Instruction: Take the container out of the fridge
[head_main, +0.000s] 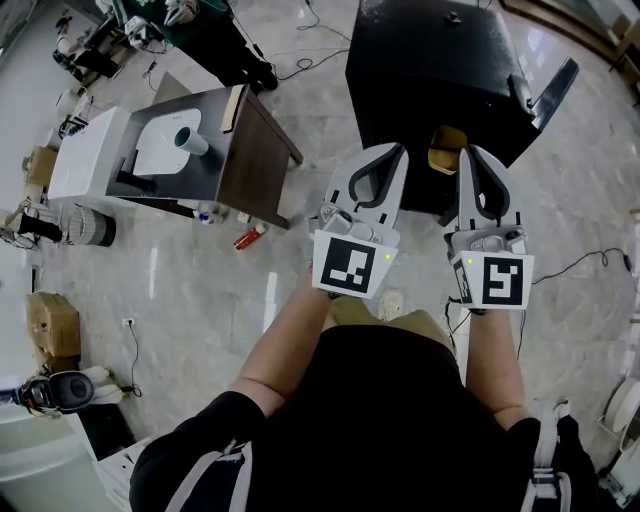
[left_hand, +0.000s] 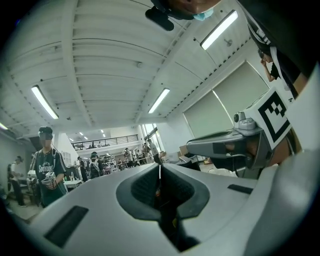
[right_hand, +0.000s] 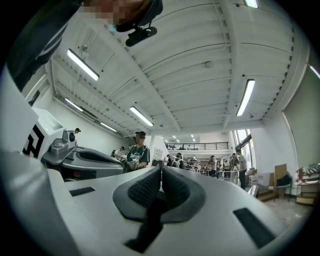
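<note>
**Q:** Fig. 1, head view. What is hidden or cut off?

**A:** The container shows in no view. The black cabinet, top centre, is seen from above only. Its front and inside are hidden, so what it holds can't be told, and its far edge runs out of frame. A yellowish object lies btwn the gripper tips and the cabinet, partly covered, kind unclear. The person's torso fills the bottom and hides the floor beneath.

**Q:** State of the claws?

**A:** L gripper: jaws pressed together, nothing btwn them. R gripper: likewise clenched, empty. They sit side by side, apart, both pointing toward the cabinet. Contact w/ it can't be judged from above. Both gripper views tilt up to the ceiling w/ strip lights and far-off people. Neither shows the cabinet. Each catches the other gripper at its edge.

**Q:** Containers and contents?

**A:** All at left, well apart from the grippers.
- (a) The table carries a white tray.
- (b) A pale cup lies on its side on the tray, mouth toward the camera. Its interior is dark, so contents can't be told.
- (c) A white box stands at the table's left end, top closed. Whether it rests on the table is unclear.
- (d) A red can lies on the floor, just beside the table's near corner. It is too small to read.
</note>
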